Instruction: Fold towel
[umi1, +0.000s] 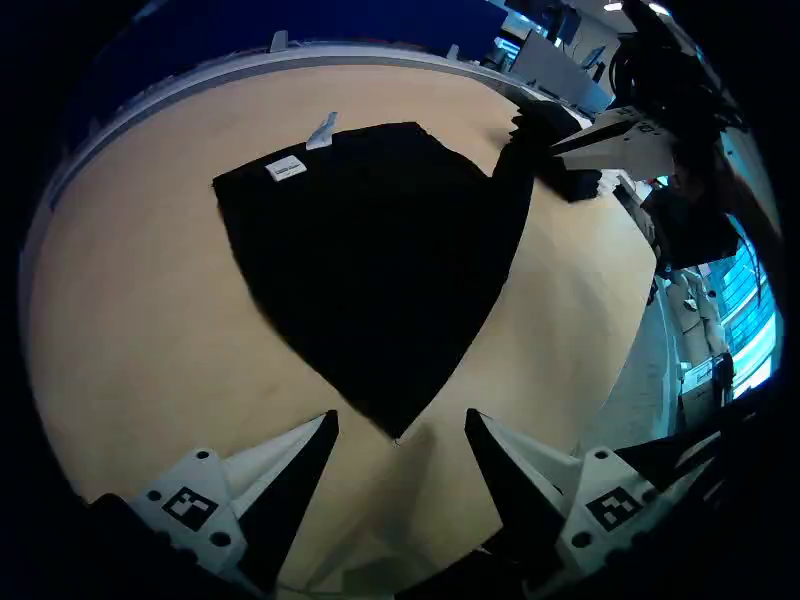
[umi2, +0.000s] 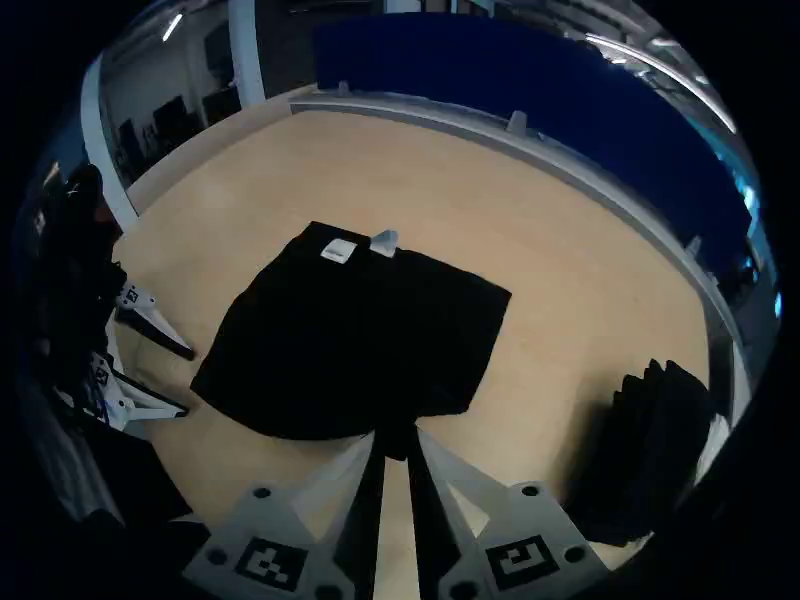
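Observation:
A black towel (umi1: 380, 250) lies spread on the light wood table (umi1: 130, 300), with a white label (umi1: 285, 168) near its far edge. My left gripper (umi1: 400, 415) stands open, and the towel's near corner points into the gap between its fingers without touching them. In the right gripper view, my right gripper (umi2: 395, 440) is shut on another corner of the towel (umi2: 350, 340). The left gripper view shows the right gripper (umi1: 555, 150) at the towel's far right corner. The right gripper view shows the left gripper (umi2: 188, 382) open at the towel's left corner.
A stack of folded dark towels (umi2: 650, 440) sits on the table to the right, also seen as the stack (umi1: 575, 185) in the left gripper view. A blue partition (umi2: 520, 70) runs along the table's far edge. A small white tag (umi2: 384, 240) lies by the label.

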